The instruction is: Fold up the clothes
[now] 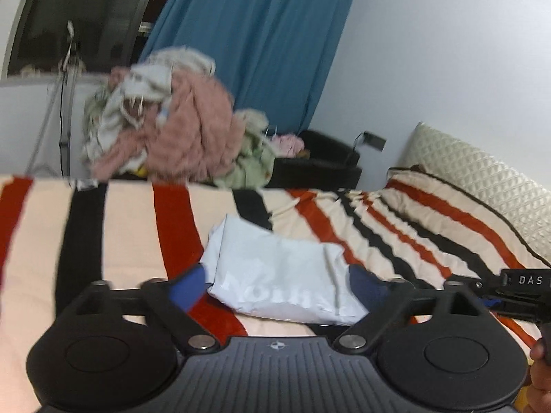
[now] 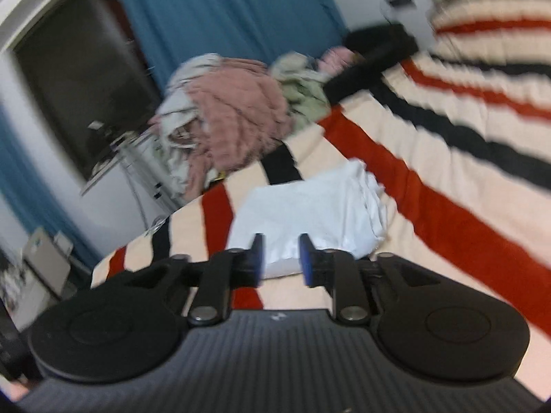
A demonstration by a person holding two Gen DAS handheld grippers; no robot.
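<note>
A folded white garment point(image 1: 275, 268) with pale lettering lies on the striped bed cover point(image 1: 137, 227). My left gripper point(image 1: 275, 289) hovers just in front of it, open wide, with a blue pad near each side of the cloth and nothing pinched. In the right wrist view the same white garment point(image 2: 310, 203) lies just beyond my right gripper point(image 2: 281, 260). That gripper's blue pads stand a narrow gap apart, open and holding nothing. Part of the right gripper point(image 1: 516, 287) shows at the right edge of the left wrist view.
A heap of unfolded pink, white and green clothes point(image 1: 165, 127) point(image 2: 234, 117) rises behind the bed's far edge. A black seat or bin point(image 1: 320, 161) stands beside it, under a blue curtain point(image 1: 261, 34). A cream quilted pillow point(image 1: 482, 179) lies at the right.
</note>
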